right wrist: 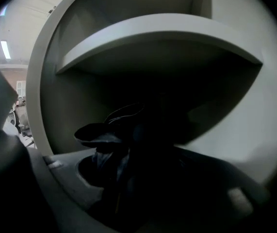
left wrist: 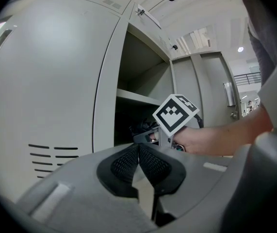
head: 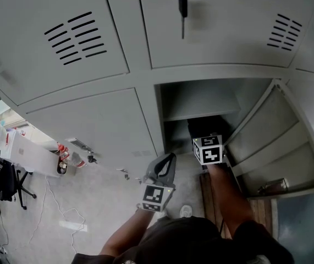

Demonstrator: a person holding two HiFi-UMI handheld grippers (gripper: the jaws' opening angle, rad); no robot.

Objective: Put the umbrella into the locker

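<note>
The locker (head: 146, 114) is smooth sheet metal under matt pale-grey paint, and its shelf (right wrist: 157, 30) is the same. The umbrella (right wrist: 111, 132) is dark creased cloth with a faint sheen on its folds. My left gripper (left wrist: 138, 146) has a matt grey plastic shell, and its fingers (left wrist: 124, 165) carry black pads with a fine mesh-like grain. The floor (head: 91, 202) looks speckled and slightly glossy. The planks (head: 210, 194) look like brown wood.

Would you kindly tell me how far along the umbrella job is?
Done: the locker stands open. In hand: the right gripper has the umbrella in its jaws, inside it beneath the shelf. Remaining: set it down, release and withdraw. The left gripper hangs outside, jaws shut and empty.
</note>
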